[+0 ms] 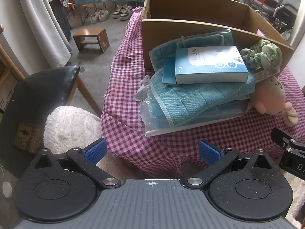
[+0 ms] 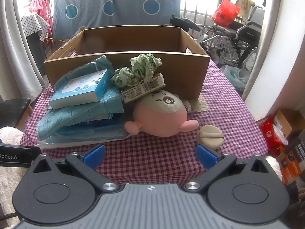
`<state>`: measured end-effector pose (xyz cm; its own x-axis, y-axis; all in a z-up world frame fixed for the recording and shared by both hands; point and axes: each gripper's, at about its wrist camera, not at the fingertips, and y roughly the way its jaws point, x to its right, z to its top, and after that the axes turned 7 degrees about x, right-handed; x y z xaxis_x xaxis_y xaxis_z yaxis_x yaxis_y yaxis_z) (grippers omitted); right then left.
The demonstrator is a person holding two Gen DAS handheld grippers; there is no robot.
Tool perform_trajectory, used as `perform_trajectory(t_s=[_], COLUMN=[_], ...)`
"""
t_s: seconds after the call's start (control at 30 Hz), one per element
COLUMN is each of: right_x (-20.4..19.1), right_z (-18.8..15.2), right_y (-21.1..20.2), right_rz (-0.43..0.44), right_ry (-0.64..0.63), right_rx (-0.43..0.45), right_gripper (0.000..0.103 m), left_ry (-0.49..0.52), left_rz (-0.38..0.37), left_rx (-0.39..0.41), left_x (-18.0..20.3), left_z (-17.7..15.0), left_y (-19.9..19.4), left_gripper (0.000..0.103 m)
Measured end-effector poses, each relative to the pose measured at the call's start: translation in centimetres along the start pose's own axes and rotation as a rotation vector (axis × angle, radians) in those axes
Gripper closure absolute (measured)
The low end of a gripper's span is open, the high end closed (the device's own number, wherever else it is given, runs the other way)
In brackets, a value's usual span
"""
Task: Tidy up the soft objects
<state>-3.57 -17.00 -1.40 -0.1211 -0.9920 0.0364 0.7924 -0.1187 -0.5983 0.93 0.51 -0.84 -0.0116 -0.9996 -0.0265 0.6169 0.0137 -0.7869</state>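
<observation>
A pile lies on the checked tablecloth (image 2: 152, 158) in front of an open cardboard box (image 2: 133, 38). It holds folded teal cloths (image 1: 200, 99) (image 2: 82, 114), a blue carton (image 1: 209, 64) (image 2: 82, 89), a green scrunchie (image 1: 263, 53) (image 2: 137, 70) on a small barcode carton (image 2: 144, 89), and a pink plush toy (image 2: 160, 118) (image 1: 270, 95). A beige powder puff (image 2: 210, 134) lies beside the plush. My left gripper (image 1: 152, 151) is open and empty, near the table's left front edge. My right gripper (image 2: 151, 155) is open and empty, just before the plush.
A black chair (image 1: 38, 95) with a white fluffy cushion (image 1: 70, 127) stands left of the table. A wooden stool (image 1: 91, 39) is on the floor beyond. A wheelchair (image 2: 238, 36) and a red bag (image 2: 225, 12) are at the back right. Boxes (image 2: 282, 131) lie on the right.
</observation>
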Motion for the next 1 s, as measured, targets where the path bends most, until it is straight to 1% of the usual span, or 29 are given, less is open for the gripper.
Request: perform_trajectory(t_s=[0.13,0.27,0.43,0.5,0.57,0.63,0.7,0.73,0.8,0.83,0.87,0.9,0.97,1.0], right_x=[0.0,0.4,1.4,1.6,1.8,1.8,1.6,1.3,0.5,0.1,-0.2,-0.5,-1.1,-1.4], right_z=[0.3,1.0,2.7,3.6,4.6,5.4,6.1,6.3,6.9,7.1,7.3,7.3,7.6,7.6], right_y=[0.3,0.3,-0.3,-0.8,-1.0,-1.0,-0.6,-0.3,0.7,1.2,1.8,2.7,3.9,4.4], right_rz=[0.009,0.041,0.128,0.168,0.232,0.295,0.361,0.382,0.412,0.425,0.435,0.447,0.463,0.463], right_ry=[0.003,0.001,0.009,0.023,0.049,0.074,0.093,0.094,0.088,0.085,0.085,0.09,0.098,0.096], right_rx=[0.011,0.061,0.177,0.237,0.288,0.314,0.314,0.307,0.273,0.248,0.219,0.186,0.137,0.116], right_gripper=[0.0,0.0,0.0,0.0,0.0,0.0,0.001,0.003,0.015,0.026,0.033,0.034,0.044,0.046], left_ry=[-0.008,-0.022,-0.066,-0.064,-0.055,-0.044,-0.006,0.011,0.044,0.057,0.072,0.086,0.106,0.109], left_rz=[-0.003,-0.023,-0.114,-0.175,-0.236,-0.282,-0.313,-0.33,-0.366,-0.378,-0.385,-0.389,-0.394,-0.404], left_rx=[-0.004,0.031,0.158,0.218,0.264,0.298,0.315,0.316,0.308,0.308,0.306,0.301,0.282,0.273], left_x=[-0.3,-1.0,-2.5,-2.9,-3.1,-3.1,-2.7,-2.4,-1.9,-1.7,-1.5,-1.4,-1.1,-1.1], left_z=[0.4,1.1,2.0,2.3,2.5,2.7,2.8,2.9,3.2,3.2,3.3,3.2,3.4,3.3], left_y=[0.6,0.7,0.0,-0.1,0.0,0.3,0.7,0.9,1.4,1.6,1.8,2.1,2.8,3.0], left_gripper=[0.0,0.0,0.0,0.0,0.0,0.0,0.002,0.004,0.006,0.006,0.007,0.007,0.008,0.008])
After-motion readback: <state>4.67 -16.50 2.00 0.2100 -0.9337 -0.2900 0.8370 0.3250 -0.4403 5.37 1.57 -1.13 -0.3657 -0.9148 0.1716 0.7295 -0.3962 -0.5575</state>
